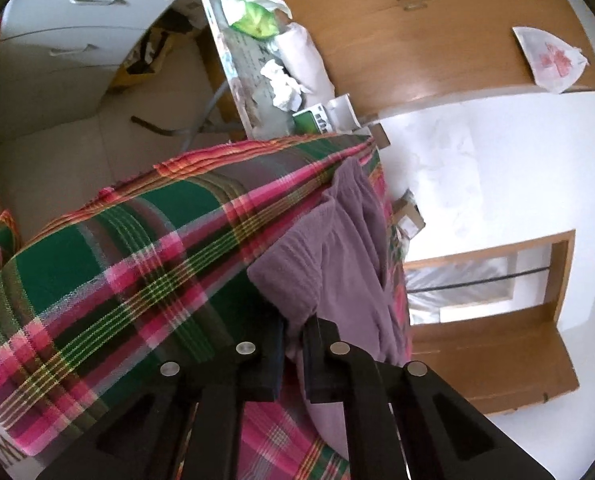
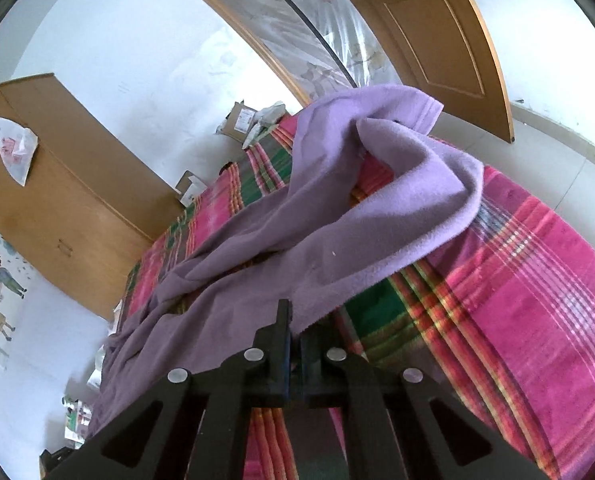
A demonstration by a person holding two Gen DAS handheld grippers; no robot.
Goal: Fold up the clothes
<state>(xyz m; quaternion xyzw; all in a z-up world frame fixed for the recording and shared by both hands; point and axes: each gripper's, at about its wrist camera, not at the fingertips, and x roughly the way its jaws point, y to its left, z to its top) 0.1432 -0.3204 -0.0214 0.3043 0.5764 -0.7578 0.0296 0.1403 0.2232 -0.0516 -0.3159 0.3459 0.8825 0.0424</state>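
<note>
Now both jaws are nearly closed on purple fleece: the left gripper (image 1: 293, 354) and right gripper (image 2: 296, 354) each pinch an edge of the purple garment (image 2: 337, 224), which trails across the plaid-covered bed (image 2: 537, 280). No writing is legible.

A garment (image 2: 281, 216) lies rumpled on the bed (image 2: 537, 280), one edge caught in each tongs — left tongs (image 1: 293, 344), right tongs (image 2: 295, 344). Beyond the bed stand a wardrobe (image 2: 69, 184) and a door (image 2: 437, 40).
</note>
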